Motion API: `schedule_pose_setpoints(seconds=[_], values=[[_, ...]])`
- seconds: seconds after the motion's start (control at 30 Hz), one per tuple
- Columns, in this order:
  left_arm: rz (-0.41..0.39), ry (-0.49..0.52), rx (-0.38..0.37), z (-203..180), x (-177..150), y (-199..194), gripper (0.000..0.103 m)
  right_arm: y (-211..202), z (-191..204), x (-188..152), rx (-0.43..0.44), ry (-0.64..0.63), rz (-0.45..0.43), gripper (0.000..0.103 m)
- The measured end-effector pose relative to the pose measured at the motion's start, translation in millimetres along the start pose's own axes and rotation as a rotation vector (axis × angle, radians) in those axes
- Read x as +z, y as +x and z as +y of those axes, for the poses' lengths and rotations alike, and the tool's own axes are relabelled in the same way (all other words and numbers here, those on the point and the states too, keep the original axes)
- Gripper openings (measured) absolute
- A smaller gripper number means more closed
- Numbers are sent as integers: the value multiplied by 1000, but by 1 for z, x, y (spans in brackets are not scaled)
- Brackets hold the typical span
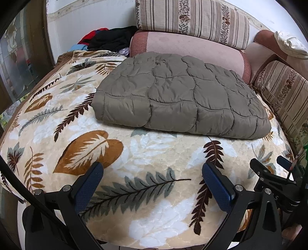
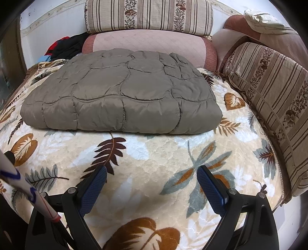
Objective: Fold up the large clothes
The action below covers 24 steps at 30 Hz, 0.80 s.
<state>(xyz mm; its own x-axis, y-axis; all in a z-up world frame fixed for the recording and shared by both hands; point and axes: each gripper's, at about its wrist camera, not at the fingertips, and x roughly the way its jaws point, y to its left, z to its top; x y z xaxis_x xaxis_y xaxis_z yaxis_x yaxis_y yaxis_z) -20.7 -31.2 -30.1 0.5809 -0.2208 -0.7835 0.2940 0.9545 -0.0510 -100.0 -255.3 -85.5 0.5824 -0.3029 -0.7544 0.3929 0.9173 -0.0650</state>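
A grey-brown quilted garment (image 1: pixel 179 94) lies folded into a thick rectangle on the leaf-patterned blanket (image 1: pixel 138 153); it also shows in the right wrist view (image 2: pixel 123 96). My left gripper (image 1: pixel 152 169) is open and empty, hovering over the blanket a short way in front of the garment's near edge. My right gripper (image 2: pixel 152 173) is open and empty too, in front of the garment's near edge. The right gripper's black frame (image 1: pixel 273 177) shows at the lower right of the left wrist view.
Striped floral cushions (image 2: pixel 148 15) and a pink bolster (image 2: pixel 150 44) line the back; another striped cushion (image 2: pixel 273 100) lies on the right. A pile of dark, red and blue clothes (image 1: pixel 107 38) sits at the back left. The blanket's front edge drops off below my grippers.
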Motion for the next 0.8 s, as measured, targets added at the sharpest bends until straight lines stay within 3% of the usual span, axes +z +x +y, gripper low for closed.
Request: schedule_pose_setpoints(seconds=[0.8], values=[[27,2,-3,0,-3,7,102,1,3,-1,8,-4,0,97]])
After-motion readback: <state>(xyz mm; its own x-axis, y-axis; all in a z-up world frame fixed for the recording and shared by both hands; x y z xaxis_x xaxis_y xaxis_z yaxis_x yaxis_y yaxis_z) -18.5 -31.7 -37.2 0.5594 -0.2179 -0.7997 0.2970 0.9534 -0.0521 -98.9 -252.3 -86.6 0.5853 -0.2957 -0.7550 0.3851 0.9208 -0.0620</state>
